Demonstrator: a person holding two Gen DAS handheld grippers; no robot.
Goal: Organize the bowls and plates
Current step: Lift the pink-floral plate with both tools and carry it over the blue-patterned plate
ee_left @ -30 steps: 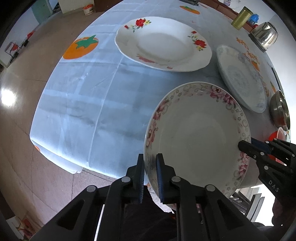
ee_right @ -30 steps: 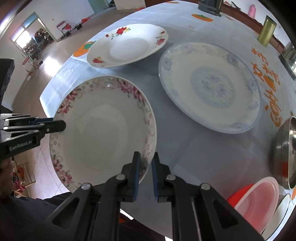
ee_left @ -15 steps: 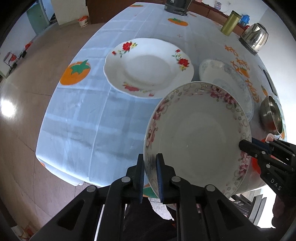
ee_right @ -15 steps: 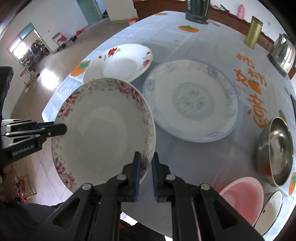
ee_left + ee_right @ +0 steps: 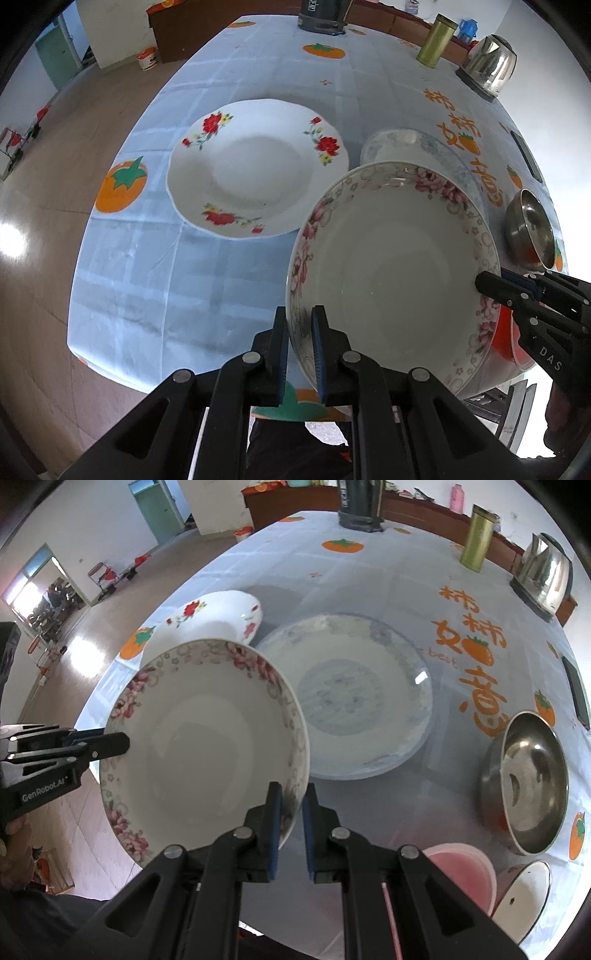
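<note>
A white bowl with a pink flower rim (image 5: 391, 273) (image 5: 207, 734) hangs above the table's near edge, held on two sides. My left gripper (image 5: 299, 325) is shut on its rim at one side. On the opposite side my right gripper (image 5: 291, 805) is shut on the rim too. Each gripper shows in the other's view: the right gripper (image 5: 491, 288), the left gripper (image 5: 114, 744). Below lie a red-flowered plate (image 5: 255, 173) (image 5: 218, 616) and a blue-patterned plate (image 5: 351, 694) (image 5: 424, 147), partly hidden by the bowl.
On the blue persimmon tablecloth (image 5: 258, 66) stand a steel bowl (image 5: 524, 779) (image 5: 528, 229), a pink bowl (image 5: 465, 867), a white enamel lid (image 5: 524, 890), a green tin (image 5: 480, 539), a kettle (image 5: 543, 576), a dark appliance (image 5: 360, 506) and a phone (image 5: 578, 690).
Both grippers have risen with the bowl, lifting it off the table. The table and its plates now look smaller and farther below.
</note>
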